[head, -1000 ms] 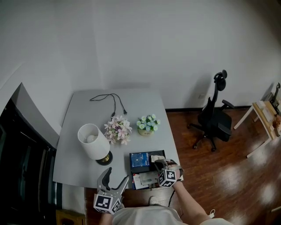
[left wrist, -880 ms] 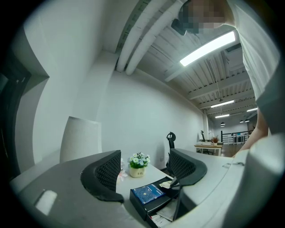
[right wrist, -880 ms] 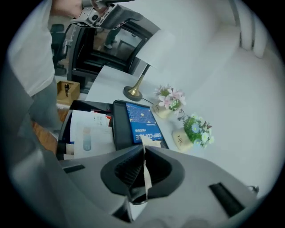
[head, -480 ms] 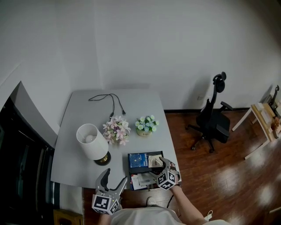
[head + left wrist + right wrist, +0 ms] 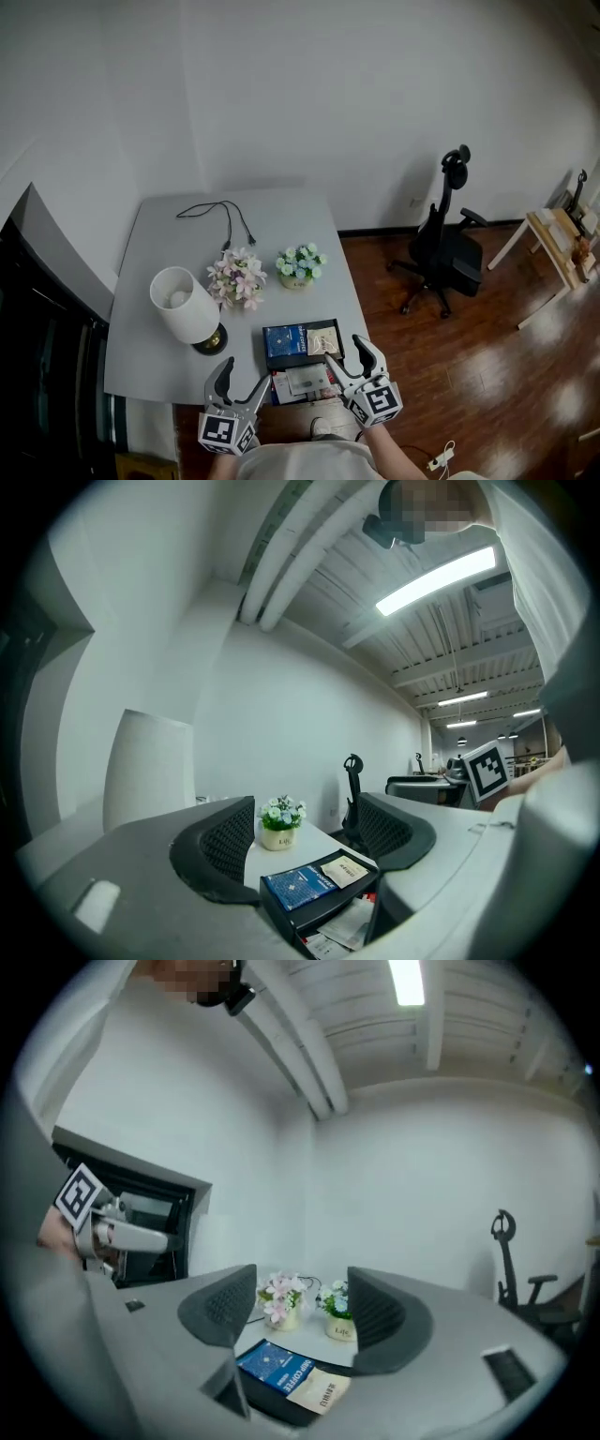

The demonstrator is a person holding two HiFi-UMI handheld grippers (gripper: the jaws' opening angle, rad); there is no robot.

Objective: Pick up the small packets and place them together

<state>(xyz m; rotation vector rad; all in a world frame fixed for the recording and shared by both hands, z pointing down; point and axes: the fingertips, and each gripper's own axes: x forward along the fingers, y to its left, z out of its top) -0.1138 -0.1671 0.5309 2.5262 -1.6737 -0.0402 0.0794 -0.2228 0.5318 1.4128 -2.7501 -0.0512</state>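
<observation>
A black tray sits at the near edge of the grey table. In it a blue packet lies beside a beige packet. More white packets lie in front of the tray. My right gripper hovers open just right of the tray; its jaws have just been closing a little with nothing between them. My left gripper stands open and empty at the table's near edge, left of the tray.
A white lamp stands left of the tray. Pink flowers and a small pot of white flowers stand behind it, with a black cable at the far side. A black office chair is on the wooden floor to the right.
My right gripper has pulled back from the tray, risen and rolled upright, and its jaws have come apart. The beige packet lies in the tray. The left gripper has stayed put.
</observation>
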